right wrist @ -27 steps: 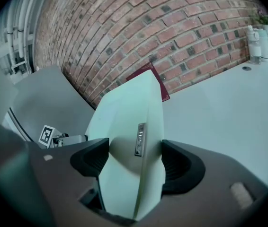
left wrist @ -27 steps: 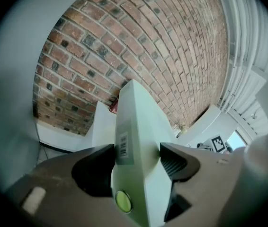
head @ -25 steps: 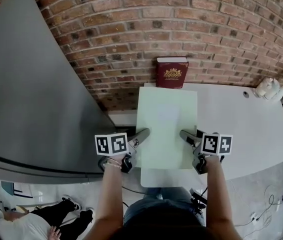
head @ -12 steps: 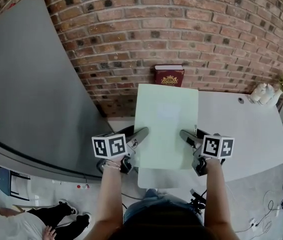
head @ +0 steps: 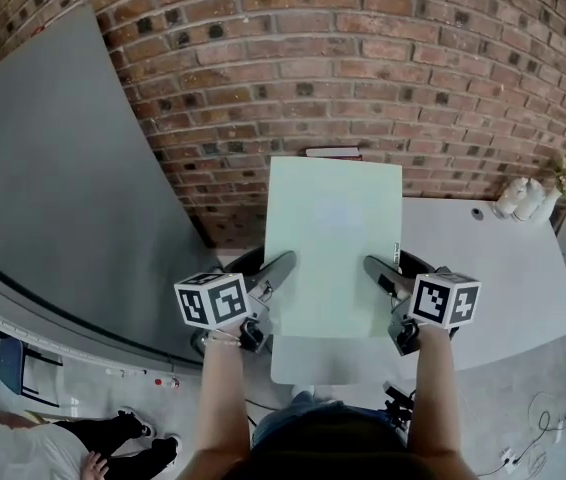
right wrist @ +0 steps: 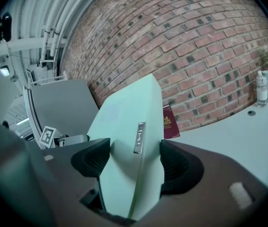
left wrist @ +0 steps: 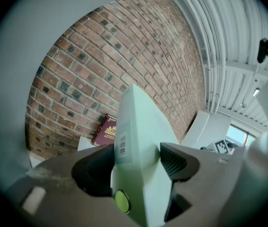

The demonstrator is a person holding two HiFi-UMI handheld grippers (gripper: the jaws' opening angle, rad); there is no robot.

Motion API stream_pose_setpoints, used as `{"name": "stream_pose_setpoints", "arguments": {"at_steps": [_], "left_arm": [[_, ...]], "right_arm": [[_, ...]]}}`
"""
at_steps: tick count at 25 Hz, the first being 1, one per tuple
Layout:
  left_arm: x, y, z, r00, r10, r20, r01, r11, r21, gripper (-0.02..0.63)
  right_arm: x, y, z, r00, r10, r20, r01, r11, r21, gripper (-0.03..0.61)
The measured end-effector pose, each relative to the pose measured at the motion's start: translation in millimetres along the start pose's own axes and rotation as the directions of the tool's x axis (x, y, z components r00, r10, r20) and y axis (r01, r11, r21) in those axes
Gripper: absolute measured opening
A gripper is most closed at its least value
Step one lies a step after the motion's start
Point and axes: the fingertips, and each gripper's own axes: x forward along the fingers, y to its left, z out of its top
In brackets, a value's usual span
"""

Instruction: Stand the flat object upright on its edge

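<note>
A pale green flat box (head: 331, 246) is held up off the white table (head: 503, 268), tilted with its far edge raised toward the brick wall. My left gripper (head: 281, 268) is shut on the pale green box's left edge (left wrist: 136, 145), and my right gripper (head: 378, 271) is shut on its right edge (right wrist: 134, 160). In both gripper views the jaws press on either face of the box. A barcode label (left wrist: 120, 143) shows on the left edge and a small silver tag (right wrist: 138, 137) on the right edge.
A maroon book (right wrist: 169, 122) leans upright against the brick wall (head: 363, 58) at the table's back; only its top (head: 333, 152) shows above the box. White bottles and a small flower vase (head: 525, 196) stand at the table's far right. A grey curved panel (head: 53, 178) fills the left.
Both grippers have lifted the green box and tipped its far edge up. It now covers almost all of the maroon book in the head view.
</note>
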Motion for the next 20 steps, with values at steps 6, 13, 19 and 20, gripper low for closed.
{"name": "stream_pose_setpoints", "arguments": {"at_steps": [6, 13, 19, 20], "left_arm": [[-5, -11, 17, 0.998, -0.016, 0.054, 0.012, 0.998, 0.057, 0.308], [-10, -21, 29, 0.996, -0.019, 0.082, 0.002, 0.98, 0.199, 0.308], [-12, -30, 34, 0.995, -0.032, 0.099, -0.001, 0.948, 0.318, 0.308], [-12, -32, 34, 0.995, -0.031, 0.099, -0.004, 0.941, 0.339, 0.308]], "right_arm": [[-5, 11, 21, 0.998, 0.024, 0.056, -0.019, 0.996, -0.084, 0.333], [-10, 23, 33, 0.996, 0.019, 0.092, 0.002, 0.973, -0.229, 0.328], [-15, 27, 36, 0.992, 0.014, 0.123, 0.025, 0.952, -0.305, 0.328], [-16, 27, 36, 0.992, 0.009, 0.126, 0.032, 0.947, -0.32, 0.327]]}}
